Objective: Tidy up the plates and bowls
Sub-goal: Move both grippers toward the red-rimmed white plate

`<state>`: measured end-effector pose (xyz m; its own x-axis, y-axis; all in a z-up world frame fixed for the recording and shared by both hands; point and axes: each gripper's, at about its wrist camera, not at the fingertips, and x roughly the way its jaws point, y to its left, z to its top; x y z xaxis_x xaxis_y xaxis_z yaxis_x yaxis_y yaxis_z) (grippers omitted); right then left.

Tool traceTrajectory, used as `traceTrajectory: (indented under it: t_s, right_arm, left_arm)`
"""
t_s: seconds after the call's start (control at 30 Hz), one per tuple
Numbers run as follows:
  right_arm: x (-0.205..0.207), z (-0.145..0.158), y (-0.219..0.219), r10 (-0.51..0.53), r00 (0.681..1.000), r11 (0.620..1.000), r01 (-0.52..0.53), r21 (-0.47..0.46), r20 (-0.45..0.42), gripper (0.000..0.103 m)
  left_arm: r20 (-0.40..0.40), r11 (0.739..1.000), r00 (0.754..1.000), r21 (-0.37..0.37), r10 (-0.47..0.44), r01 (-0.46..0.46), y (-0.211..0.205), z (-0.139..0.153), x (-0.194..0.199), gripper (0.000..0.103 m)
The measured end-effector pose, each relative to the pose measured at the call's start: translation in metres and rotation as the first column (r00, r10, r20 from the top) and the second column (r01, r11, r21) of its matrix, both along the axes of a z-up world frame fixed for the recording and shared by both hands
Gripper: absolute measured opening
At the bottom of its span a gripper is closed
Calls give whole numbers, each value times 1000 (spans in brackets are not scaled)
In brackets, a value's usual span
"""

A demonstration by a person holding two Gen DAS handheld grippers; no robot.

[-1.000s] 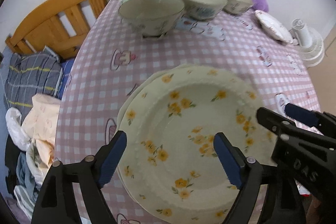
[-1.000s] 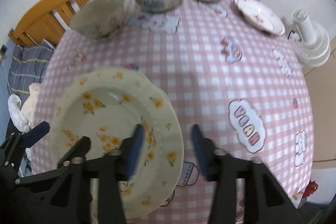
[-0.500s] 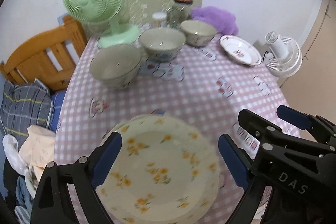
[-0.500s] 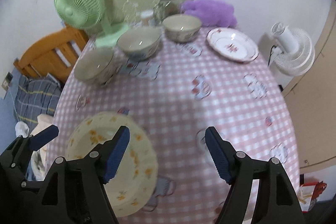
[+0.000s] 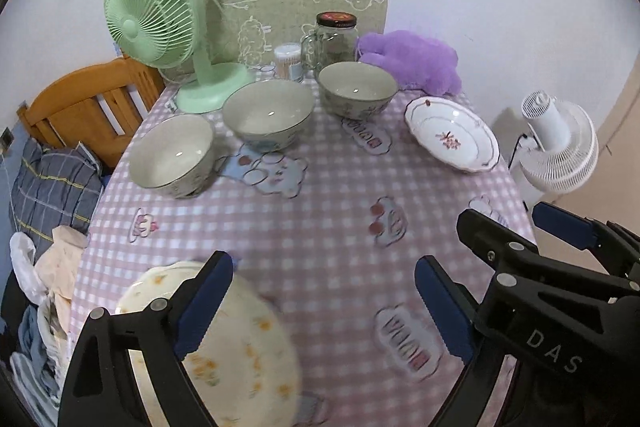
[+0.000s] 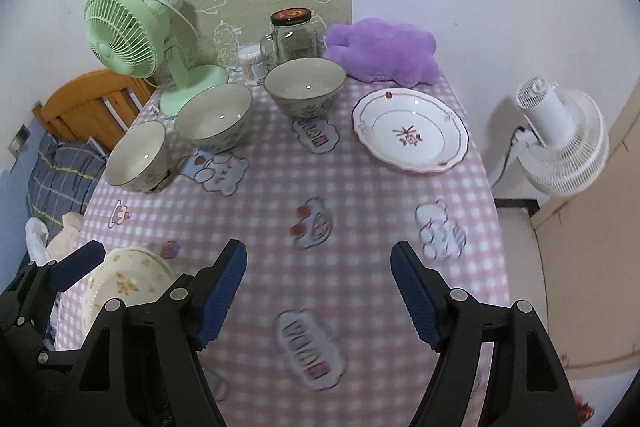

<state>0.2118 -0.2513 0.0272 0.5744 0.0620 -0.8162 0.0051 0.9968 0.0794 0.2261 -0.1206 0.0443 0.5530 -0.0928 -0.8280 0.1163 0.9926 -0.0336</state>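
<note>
On bench (image 6: 360, 227): 3 bowls (image 6: 218, 117) in a row at back, 1 white plate (image 6: 410, 135) back-right, yellow-flower plates (image 5: 224, 347) front-left. Left tool (image 5: 324, 303) and right tool (image 6: 318, 291) both gaping, nothing between; right just widened.

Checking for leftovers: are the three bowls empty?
Empty: the three bowls show only bare, glossy insides.

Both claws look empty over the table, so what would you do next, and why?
Probably reach the right claw toward the white plate. It lies alone at the far right, while the yellow-flowered plates sit stacked near the left claw. Both claws are open and hold nothing.
</note>
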Motion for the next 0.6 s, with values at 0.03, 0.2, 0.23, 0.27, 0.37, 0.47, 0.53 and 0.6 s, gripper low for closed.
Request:
traceTrajectory:
  t_s: [0.03,0.2,0.23,0.27,0.37,0.47,0.53,0.6]
  right_arm:
    - [5,0,-9,14,1000,1000,-14,1,5,77]
    - [29,4,-45,51,998,999,-51,-6,27,77]
    - [34,5,-52,52,998,999,-52,-7,29,77]
    - [39,5,-58,53,998,999,-53,-7,32,77]
    - [56,3,-76,50,998,999,-50,-5,32,78]
    - [75,-2,-93,39,998,999,-39,-2,42,78]
    - [88,-5,-104,18,999,1000,-18,1,47,78]
    - [104,-10,-117,-10,998,1000,9,5,66,78]
  left_arm:
    - [4,1000,1000,-3,4,-4,-6,0,2,93]
    - [28,999,999,1,38,-38,-44,0,22,93]
    - [32,999,998,8,47,-47,-51,0,28,93]
    - [33,998,998,15,55,-56,-58,0,33,93]
    - [32,998,997,23,66,-66,-75,-3,48,93]
    - [42,997,997,32,63,-65,-92,-8,68,92]
    - [51,997,997,34,65,-67,-105,-12,86,91]
    - [61,996,995,42,73,-76,-116,-19,104,90]
